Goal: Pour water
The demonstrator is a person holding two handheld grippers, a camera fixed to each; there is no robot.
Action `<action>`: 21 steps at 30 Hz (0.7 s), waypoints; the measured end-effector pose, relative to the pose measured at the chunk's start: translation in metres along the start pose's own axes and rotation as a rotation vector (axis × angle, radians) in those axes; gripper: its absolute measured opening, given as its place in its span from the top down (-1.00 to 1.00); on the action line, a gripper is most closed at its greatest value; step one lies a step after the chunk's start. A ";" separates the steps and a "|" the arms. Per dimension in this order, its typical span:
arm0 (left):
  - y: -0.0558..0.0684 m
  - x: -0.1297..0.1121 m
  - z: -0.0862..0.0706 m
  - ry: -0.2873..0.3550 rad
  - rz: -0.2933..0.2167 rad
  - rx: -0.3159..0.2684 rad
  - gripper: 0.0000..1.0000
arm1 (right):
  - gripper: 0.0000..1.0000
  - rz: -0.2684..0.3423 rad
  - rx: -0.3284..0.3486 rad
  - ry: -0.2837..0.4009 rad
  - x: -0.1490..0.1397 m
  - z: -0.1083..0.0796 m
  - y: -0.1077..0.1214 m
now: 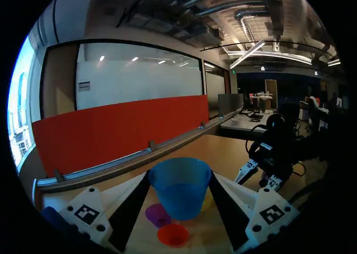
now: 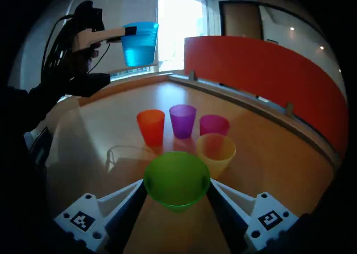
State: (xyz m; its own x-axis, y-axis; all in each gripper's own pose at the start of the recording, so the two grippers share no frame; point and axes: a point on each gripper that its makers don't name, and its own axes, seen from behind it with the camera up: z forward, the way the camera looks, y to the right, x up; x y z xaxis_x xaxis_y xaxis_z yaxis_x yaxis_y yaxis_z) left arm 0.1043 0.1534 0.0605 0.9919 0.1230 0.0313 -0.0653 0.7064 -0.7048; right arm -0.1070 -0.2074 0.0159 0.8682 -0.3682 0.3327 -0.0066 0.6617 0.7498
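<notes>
Left gripper clamped the part-filled blue cup high over the table, right gripper clamped the green cup low beside the yellow cup, and pouring from that height could well have splashed past its rim.

yellow cup: mostly behind blue cup | purple cup: partly hidden by it

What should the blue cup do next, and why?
Probably carry the blue cup across until it hangs over the green cup. The left gripper holds it upright and high, seemingly with water inside, well away from the green cup, which looks empty in the right gripper. Tipping now would likely spill.
</notes>
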 end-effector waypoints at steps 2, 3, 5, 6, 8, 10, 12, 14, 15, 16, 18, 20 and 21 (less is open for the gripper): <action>0.000 0.001 -0.001 0.001 0.000 0.001 -0.78 | -0.82 0.004 0.009 0.019 0.009 -0.004 -0.004; 0.000 0.001 -0.002 0.001 0.001 0.003 -0.78 | -0.82 0.005 0.014 0.030 0.015 -0.006 -0.005; -0.001 0.001 -0.004 0.000 0.005 0.007 -0.78 | -0.82 0.005 0.022 0.049 0.024 -0.010 -0.008; -0.001 0.001 -0.004 -0.001 0.007 0.009 -0.78 | -0.82 0.003 0.025 0.060 0.030 -0.012 -0.010; -0.001 0.000 -0.006 -0.003 0.010 0.011 -0.79 | -0.82 -0.005 0.030 0.080 0.039 -0.016 -0.012; -0.001 0.000 -0.008 -0.004 0.012 0.012 -0.78 | -0.82 -0.014 0.033 0.100 0.050 -0.019 -0.015; -0.001 0.001 -0.010 -0.004 0.013 0.013 -0.78 | -0.82 -0.024 0.035 0.119 0.060 -0.022 -0.017; -0.001 0.002 -0.012 -0.003 0.014 0.015 -0.79 | -0.82 -0.032 0.035 0.139 0.070 -0.024 -0.020; -0.001 0.002 -0.013 -0.002 0.014 0.015 -0.78 | -0.82 -0.036 0.035 0.149 0.075 -0.025 -0.021; -0.001 0.003 -0.013 -0.001 0.014 0.016 -0.78 | -0.82 -0.039 0.034 0.157 0.078 -0.026 -0.022; 0.000 0.004 -0.015 0.001 0.015 0.018 -0.78 | -0.82 -0.045 0.034 0.173 0.086 -0.027 -0.023; 0.000 0.005 -0.016 0.003 0.016 0.019 -0.79 | -0.82 -0.050 0.034 0.189 0.092 -0.028 -0.024; 0.001 0.006 -0.017 0.004 0.016 0.020 -0.78 | -0.82 -0.052 0.034 0.198 0.095 -0.029 -0.025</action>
State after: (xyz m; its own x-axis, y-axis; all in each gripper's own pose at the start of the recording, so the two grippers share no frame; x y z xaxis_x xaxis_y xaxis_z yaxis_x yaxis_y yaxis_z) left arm 0.1119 0.1429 0.0482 0.9911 0.1318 0.0173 -0.0834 0.7180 -0.6910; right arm -0.0102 -0.2400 0.0122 0.9482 -0.2638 0.1769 0.0268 0.6213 0.7831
